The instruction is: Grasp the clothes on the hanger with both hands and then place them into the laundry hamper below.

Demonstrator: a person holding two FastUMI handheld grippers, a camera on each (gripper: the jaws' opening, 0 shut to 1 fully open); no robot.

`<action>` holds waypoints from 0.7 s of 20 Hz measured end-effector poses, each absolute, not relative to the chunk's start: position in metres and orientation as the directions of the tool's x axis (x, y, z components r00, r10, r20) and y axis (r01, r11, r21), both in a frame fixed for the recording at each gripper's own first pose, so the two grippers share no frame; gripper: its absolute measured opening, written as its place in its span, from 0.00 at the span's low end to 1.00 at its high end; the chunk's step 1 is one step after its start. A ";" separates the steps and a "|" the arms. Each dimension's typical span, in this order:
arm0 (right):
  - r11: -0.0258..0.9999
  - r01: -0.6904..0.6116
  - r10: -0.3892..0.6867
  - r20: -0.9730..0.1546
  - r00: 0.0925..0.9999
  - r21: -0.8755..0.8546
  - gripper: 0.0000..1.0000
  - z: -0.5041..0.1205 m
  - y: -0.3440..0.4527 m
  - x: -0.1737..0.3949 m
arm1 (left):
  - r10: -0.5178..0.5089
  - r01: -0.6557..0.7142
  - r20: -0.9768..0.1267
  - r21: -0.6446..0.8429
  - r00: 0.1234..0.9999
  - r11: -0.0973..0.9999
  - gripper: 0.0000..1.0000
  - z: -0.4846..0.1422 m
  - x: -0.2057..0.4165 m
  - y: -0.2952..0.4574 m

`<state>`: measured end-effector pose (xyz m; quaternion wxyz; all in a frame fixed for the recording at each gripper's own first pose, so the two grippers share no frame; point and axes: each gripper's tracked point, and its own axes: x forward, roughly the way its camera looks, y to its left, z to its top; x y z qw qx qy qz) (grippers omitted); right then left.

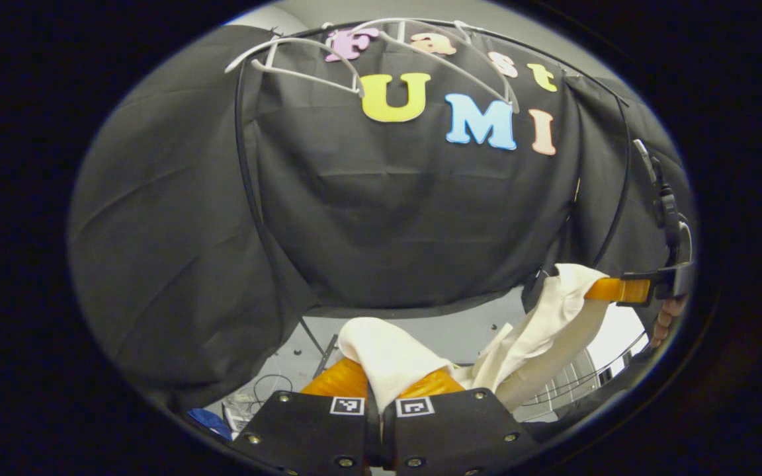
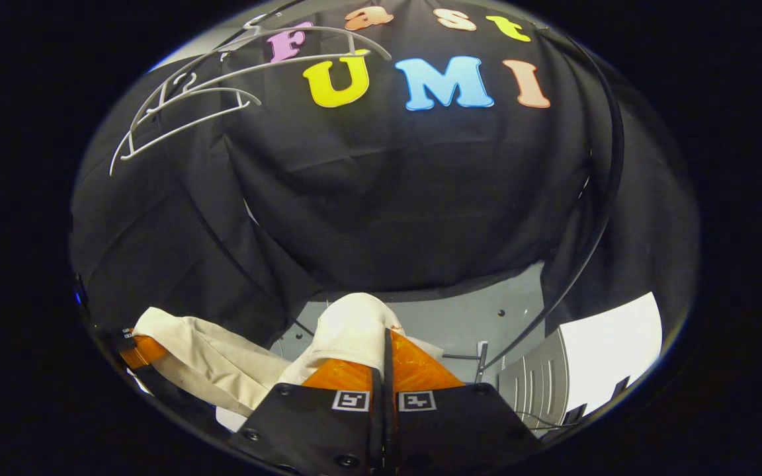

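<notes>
Black cloth backs the booth, with bare white hangers (image 1: 381, 59) up high. From the left gripper view, the left gripper (image 1: 381, 387) pinches a fold of the cream garment (image 1: 387, 350), off the hangers. From the right gripper view, the right gripper (image 2: 384, 360) pinches its other end (image 2: 354, 324); the slatted hamper (image 2: 533, 390), probably, sits lower right. Lowering remains.

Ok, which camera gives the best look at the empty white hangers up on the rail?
The left gripper view: the white hangers hang near the top centre, bare, their arms spread across the cloth wall. In the right gripper view the same hangers sit in the upper left corner, bent by the lens and overlapping, so their shape is harder to make out.
</notes>
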<state>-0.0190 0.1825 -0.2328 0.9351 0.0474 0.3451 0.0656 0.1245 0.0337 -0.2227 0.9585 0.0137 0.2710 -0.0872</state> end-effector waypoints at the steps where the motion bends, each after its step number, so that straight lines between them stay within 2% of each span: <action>1: 0.987 -0.084 0.154 -0.655 0.740 0.137 0.02 -0.243 0.184 -0.023 | -0.165 0.173 -0.530 -0.035 0.832 0.984 0.02 -0.231 0.126 0.033; 3: 0.989 -0.066 0.137 -0.677 0.723 0.130 0.02 -0.256 0.184 -0.021 | -0.153 0.157 -0.550 -0.040 0.821 0.987 0.05 -0.254 0.134 0.031; 6: 0.992 -0.038 0.115 -0.705 0.700 0.123 0.04 -0.277 0.188 -0.022 | -0.161 0.156 -0.572 -0.058 0.804 0.986 0.04 -0.257 0.134 0.027; 7: 0.992 -0.033 0.109 -0.716 0.690 0.119 0.00 -0.283 0.189 -0.025 | -0.160 0.159 -0.582 -0.053 0.797 0.986 0.05 -0.264 0.136 0.029; 9: 0.993 -0.020 0.102 -0.739 0.666 0.119 0.04 -0.302 0.194 -0.031 | -0.165 0.170 -0.596 -0.048 0.786 0.984 0.02 -0.282 0.143 0.029; 10: 0.993 -0.014 0.094 -0.747 0.658 0.113 0.00 -0.309 0.195 -0.033 | -0.167 0.174 -0.604 -0.047 0.779 0.984 0.02 -0.290 0.144 0.026; 11: 0.994 -0.009 0.086 -0.756 0.649 0.105 0.04 -0.317 0.196 -0.036 | -0.169 0.178 -0.611 -0.047 0.774 0.983 0.02 -0.296 0.144 0.024; 14: 0.995 -0.009 0.083 -0.780 0.621 0.099 0.04 -0.335 0.201 -0.036 | -0.169 0.190 -0.630 -0.035 0.758 0.981 0.05 -0.310 0.140 0.020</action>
